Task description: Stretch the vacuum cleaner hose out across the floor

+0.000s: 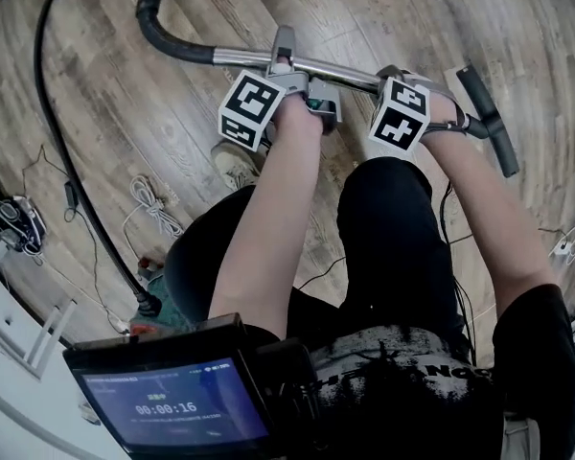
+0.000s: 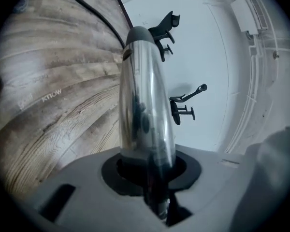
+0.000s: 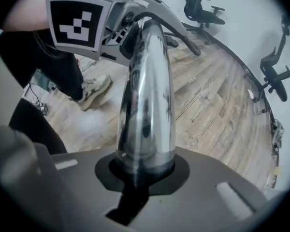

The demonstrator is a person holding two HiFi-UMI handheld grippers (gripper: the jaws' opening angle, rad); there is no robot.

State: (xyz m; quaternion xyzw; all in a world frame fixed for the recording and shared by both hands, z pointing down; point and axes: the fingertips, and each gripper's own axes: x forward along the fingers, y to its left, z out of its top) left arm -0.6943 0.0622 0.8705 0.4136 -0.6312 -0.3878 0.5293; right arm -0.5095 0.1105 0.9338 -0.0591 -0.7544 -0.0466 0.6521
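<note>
At the far left a thin black cord (image 1: 65, 161) runs down the wood floor (image 1: 153, 113), with a loose white cable (image 1: 153, 204) near it. The vacuum's black hose (image 1: 144, 17) comes in from the top edge, bends and joins the left end of the chrome tube (image 1: 240, 58). The tube is held up off the floor and lies crosswise in the head view, dipping a little at the right. The left gripper (image 1: 286, 65) is clamped on the tube near its middle. Its own view shows the jaws closed round the metal, the tube running away from them to a grey cuff (image 2: 141, 35) where the hose starts. The right gripper (image 1: 395, 80) grips the same tube further right, jaws likewise closed on it and looking along it towards the left one. Past it a black end piece (image 1: 489, 123) sticks out at an angle. So the hose lies to the left of both claws, and the left hand is the nearer to it. To draw it out, the pull would likely go rightward along the tube's axis, away from the bend. The floor beyond the tube is bare. The person's shoe (image 1: 235, 166) and legs stand just under it, and a white wall (image 2: 208, 57) with office chairs (image 2: 183, 105) bounds the room on the hose side.
</note>
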